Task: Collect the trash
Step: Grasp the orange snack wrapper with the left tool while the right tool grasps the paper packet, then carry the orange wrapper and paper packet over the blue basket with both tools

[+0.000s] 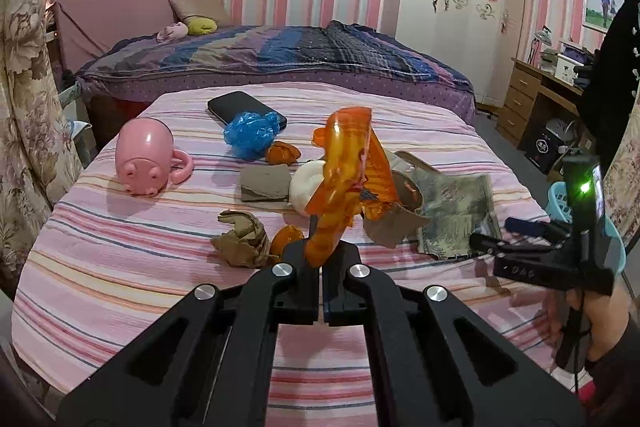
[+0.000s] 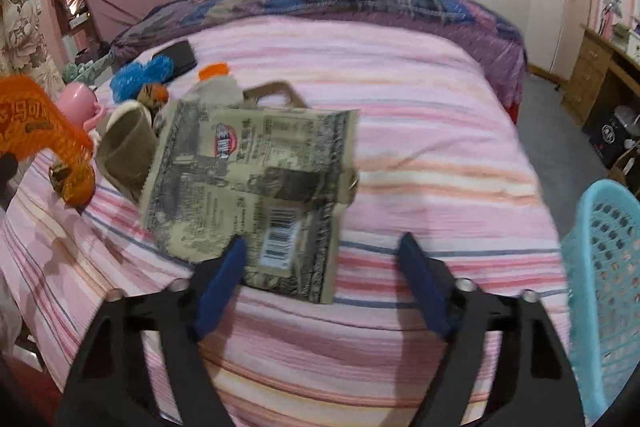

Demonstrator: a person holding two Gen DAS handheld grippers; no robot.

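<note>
Packet [image 2: 248,199], grey-green and printed, lies flat on the striped bed [image 2: 420,147] at about eleven o'clock from the open right tool [image 2: 320,263], its near barcoded edge between the pads, while the left tool [image 1: 320,259] is clamped on an orange wrapper [image 1: 344,179]

The left gripper [image 1: 322,259] pinches an orange wrapper [image 1: 344,179] (raised above the bed [image 1: 120,247]).

On the bed [image 1: 120,267], the piggy mug [image 1: 146,157] lies far left, the phone [image 1: 240,105] behind the crumpled bag [image 1: 250,133], the printed packet [image 2: 248,187] right, the basket [image 2: 608,267] beside the bed's right edge.
</note>
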